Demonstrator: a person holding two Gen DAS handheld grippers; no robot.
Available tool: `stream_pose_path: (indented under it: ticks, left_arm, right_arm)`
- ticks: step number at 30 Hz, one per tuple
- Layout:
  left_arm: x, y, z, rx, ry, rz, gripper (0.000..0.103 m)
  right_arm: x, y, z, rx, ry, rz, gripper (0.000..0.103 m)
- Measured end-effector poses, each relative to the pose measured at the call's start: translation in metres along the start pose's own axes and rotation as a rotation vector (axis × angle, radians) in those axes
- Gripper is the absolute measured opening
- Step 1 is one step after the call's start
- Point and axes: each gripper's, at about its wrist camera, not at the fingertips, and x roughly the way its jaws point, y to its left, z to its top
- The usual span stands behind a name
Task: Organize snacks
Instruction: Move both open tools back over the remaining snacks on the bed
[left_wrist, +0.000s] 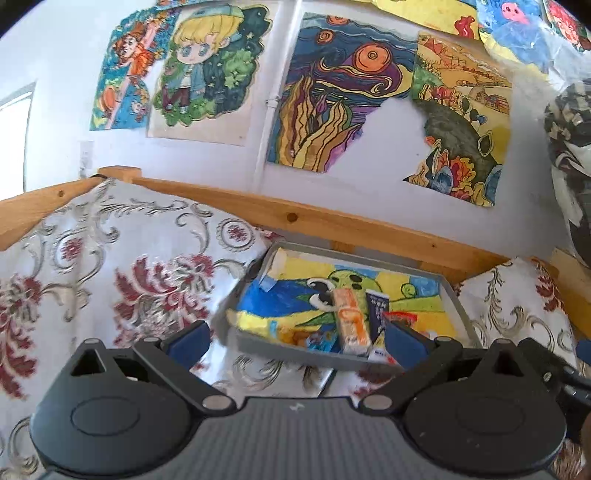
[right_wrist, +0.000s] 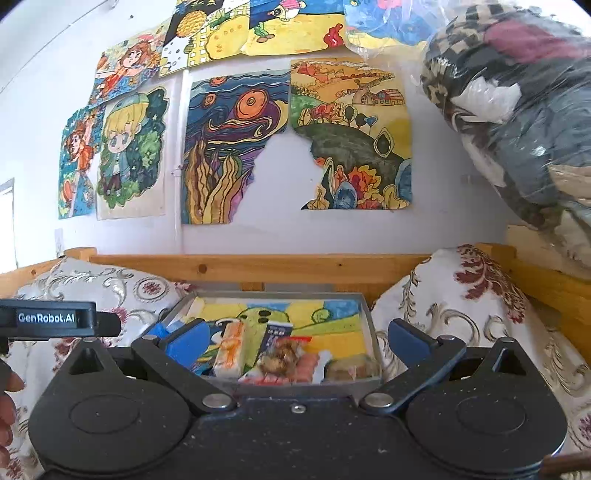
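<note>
a grey tray (right_wrist: 373, 332) between two floral cushions, against a wooden rail (right_wrist: 295, 267), lined with a bright crayon drawing. snacks heaped in its near half. an orange-and-white packet (right_wrist: 232, 350) lying with its long axis running front to back, far end tipped a little left in the right wrist view; same packet (left_wrist: 351, 321) in the left wrist view. just beside it on the right, a dark blue packet (right_wrist: 275, 338) standing roughly upright, top edge white, also seen at (left_wrist: 378, 310). in front of that, a clear wrapper with brown pieces (right_wrist: 279, 360) and pink-orange wrappers, blurred. a pale snack (right_wrist: 351, 367) in the near right corner.

left gripper (left_wrist: 291, 338) spread wide, nothing between its blue pads (left_wrist: 188, 341), hovering before the tray's near left edge. right gripper (right_wrist: 295, 341) likewise spread wide and empty, framing the tray from the front.

left cushion (left_wrist: 110, 277) crowding the tray's left side, right cushion (right_wrist: 461, 302) the right. taped drawings (right_wrist: 236, 147) on the wall above; a plastic-wrapped bundle (right_wrist: 517, 110) at upper right.
</note>
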Motion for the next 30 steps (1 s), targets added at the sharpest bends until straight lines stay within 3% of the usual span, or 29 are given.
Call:
stream_pose_path:
  ticks: [10,18,30]
  left_arm:
    - [-0.055,0.029,-0.039,-0.001,-0.012,0.031,0.102]
    - [-0.079,0.052,-0.06,0.031,-0.003,0.041,0.102]
    - [-0.095,0.092,-0.092,0.123,0.095,0.072,0.103]
  right_arm:
    - [-0.056,0.014,-0.017,0.013,0.048,0.04,0.102]
    - [-0.077,0.031,-0.034,0.03,0.146,0.098,0.102]
    - [-0.089,0.064,-0.056,-0.08,0.258,0.161,0.102]
